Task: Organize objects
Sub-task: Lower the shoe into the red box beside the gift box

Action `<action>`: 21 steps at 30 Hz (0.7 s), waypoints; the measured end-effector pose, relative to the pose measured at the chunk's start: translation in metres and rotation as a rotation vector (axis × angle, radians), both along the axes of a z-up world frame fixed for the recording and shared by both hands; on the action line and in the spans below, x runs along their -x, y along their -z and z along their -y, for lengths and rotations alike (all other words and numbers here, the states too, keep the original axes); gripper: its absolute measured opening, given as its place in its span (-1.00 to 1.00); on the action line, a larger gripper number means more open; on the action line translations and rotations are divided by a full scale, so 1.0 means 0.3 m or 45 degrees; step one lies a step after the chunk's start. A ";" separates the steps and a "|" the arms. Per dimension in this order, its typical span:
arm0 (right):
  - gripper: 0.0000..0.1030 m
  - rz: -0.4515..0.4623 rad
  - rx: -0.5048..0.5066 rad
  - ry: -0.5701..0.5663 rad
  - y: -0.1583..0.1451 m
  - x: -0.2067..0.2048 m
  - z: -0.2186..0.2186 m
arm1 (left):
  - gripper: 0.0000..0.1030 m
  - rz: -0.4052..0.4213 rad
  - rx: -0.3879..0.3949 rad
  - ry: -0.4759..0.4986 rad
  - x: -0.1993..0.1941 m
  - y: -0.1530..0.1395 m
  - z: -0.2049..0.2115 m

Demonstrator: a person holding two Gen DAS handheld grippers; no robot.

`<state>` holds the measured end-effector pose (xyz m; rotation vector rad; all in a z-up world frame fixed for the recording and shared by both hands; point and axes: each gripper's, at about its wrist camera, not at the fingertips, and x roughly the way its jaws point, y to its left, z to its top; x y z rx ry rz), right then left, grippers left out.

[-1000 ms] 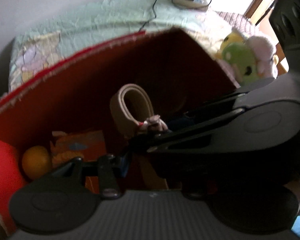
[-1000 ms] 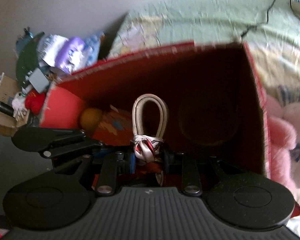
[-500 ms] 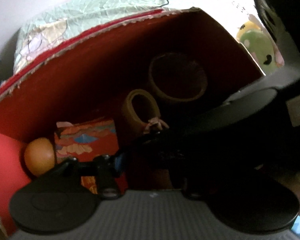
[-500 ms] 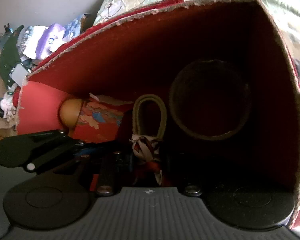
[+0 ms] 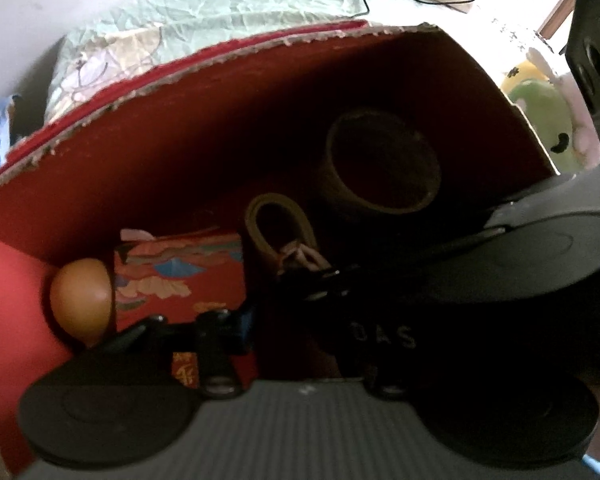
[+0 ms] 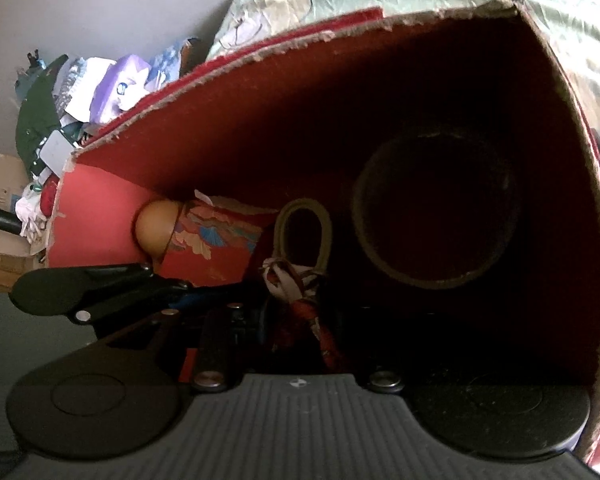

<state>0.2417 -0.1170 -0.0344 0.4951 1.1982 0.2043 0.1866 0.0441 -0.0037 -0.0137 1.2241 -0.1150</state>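
Both grippers reach down into the red cardboard box [image 6: 260, 128]. The right gripper [image 6: 296, 316] is nearest to the belt with the tied scarf [image 6: 296, 280]; its jaws are opening, and the scarf's tail lies between them, but in the dark one cannot tell if the pads press it. The left gripper [image 5: 292, 320] stands just to the left; its grasp also cannot be told. The belt's loop points away toward the back wall, with a round basket [image 6: 436, 216] at the right side and a patterned packet [image 6: 216, 248] and an orange [image 6: 156, 224] in the left corner.
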 end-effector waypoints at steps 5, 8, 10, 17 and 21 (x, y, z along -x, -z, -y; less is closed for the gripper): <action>-0.35 0.014 0.010 0.008 0.002 0.005 -0.002 | -0.01 0.010 -0.009 -0.007 0.004 -0.004 0.004; -0.35 0.018 0.016 0.017 0.002 0.008 -0.002 | -0.01 0.026 -0.027 -0.005 0.003 -0.004 0.014; -0.35 0.023 0.018 0.026 0.001 0.013 -0.001 | 0.00 0.027 -0.033 -0.010 0.003 -0.004 0.016; -0.35 0.070 0.026 0.026 -0.011 0.029 -0.005 | -0.02 0.037 -0.058 -0.010 -0.005 -0.015 0.025; -0.35 0.084 0.032 0.036 -0.015 0.034 -0.006 | -0.04 0.043 -0.069 -0.008 0.010 -0.017 0.024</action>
